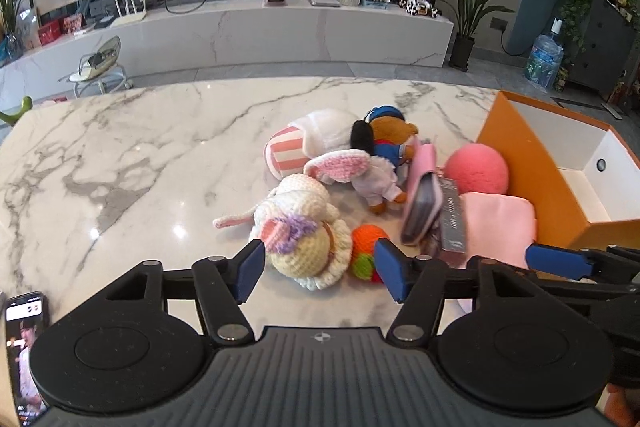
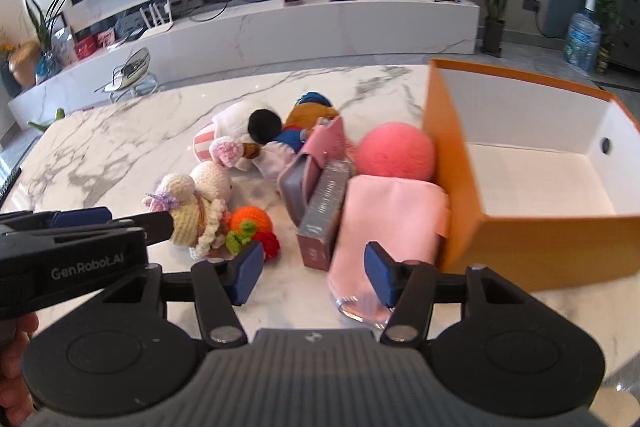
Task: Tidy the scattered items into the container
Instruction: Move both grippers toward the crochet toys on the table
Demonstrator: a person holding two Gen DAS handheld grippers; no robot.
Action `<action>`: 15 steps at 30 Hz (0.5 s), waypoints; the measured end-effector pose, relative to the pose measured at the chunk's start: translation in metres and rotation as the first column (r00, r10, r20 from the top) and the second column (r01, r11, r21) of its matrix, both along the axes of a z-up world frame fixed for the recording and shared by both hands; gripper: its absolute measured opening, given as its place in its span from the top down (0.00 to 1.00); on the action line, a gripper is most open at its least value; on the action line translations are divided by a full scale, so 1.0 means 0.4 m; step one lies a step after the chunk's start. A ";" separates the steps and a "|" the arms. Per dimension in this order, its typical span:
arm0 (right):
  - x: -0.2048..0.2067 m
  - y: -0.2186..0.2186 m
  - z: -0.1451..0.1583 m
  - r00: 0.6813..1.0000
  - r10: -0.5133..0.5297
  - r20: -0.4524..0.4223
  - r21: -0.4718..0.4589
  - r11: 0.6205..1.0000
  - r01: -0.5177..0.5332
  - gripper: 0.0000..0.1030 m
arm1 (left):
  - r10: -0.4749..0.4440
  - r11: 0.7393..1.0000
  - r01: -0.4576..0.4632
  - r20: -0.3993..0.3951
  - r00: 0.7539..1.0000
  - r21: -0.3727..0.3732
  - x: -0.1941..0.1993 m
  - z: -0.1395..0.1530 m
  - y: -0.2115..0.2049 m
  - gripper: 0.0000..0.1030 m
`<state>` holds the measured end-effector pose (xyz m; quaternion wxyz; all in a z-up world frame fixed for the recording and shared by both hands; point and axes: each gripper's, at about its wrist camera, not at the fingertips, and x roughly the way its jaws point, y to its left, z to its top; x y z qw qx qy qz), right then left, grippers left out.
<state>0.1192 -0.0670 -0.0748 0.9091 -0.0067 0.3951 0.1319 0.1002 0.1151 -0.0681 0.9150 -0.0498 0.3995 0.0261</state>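
An open orange box (image 2: 452, 155) with a white, empty inside stands at the right of the marble table; it also shows in the left wrist view (image 1: 532, 171). Beside it lie a pink ball (image 2: 394, 149), a folded pink pouch (image 2: 384, 223), a dark red carton (image 2: 322, 217), a pink case (image 2: 316, 151), a bear doll (image 1: 384, 151), a striped plush (image 1: 304, 143), a crochet bunny (image 1: 304, 227) and an orange crochet fruit (image 1: 368, 239). My left gripper (image 1: 320, 273) is open, low over the bunny and fruit. My right gripper (image 2: 312, 273) is open just before the pouch and carton.
A phone (image 1: 26, 351) lies at the table's near left corner. Behind the table are a white marble TV bench (image 1: 240, 35), a small stool (image 1: 100, 67), plants and a water bottle (image 1: 544, 59).
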 end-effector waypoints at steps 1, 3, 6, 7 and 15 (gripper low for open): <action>0.014 0.009 -0.008 1.000 0.006 -0.005 -0.005 1.000 -0.006 0.43 | 0.005 1.000 -0.005 -0.010 1.000 0.000 0.013 -0.008 0.003 0.29; 0.038 0.021 -0.024 1.000 0.016 -0.014 -0.013 1.000 -0.016 0.46 | 0.010 1.000 -0.010 -0.028 1.000 -0.003 0.038 -0.025 0.013 0.27; 0.069 0.034 -0.045 0.999 0.030 -0.021 -0.028 0.999 -0.030 0.47 | 0.016 1.000 -0.017 -0.059 0.998 -0.017 0.075 -0.048 0.030 0.22; 0.079 0.037 -0.053 0.999 0.040 -0.029 -0.033 0.999 -0.041 0.47 | 0.014 0.999 -0.016 -0.066 0.998 -0.028 0.086 -0.055 0.035 0.17; 0.101 0.057 -0.078 0.996 0.087 -0.019 -0.055 0.995 -0.087 0.48 | 0.010 0.999 -0.016 -0.112 0.994 -0.052 0.144 -0.106 0.038 0.16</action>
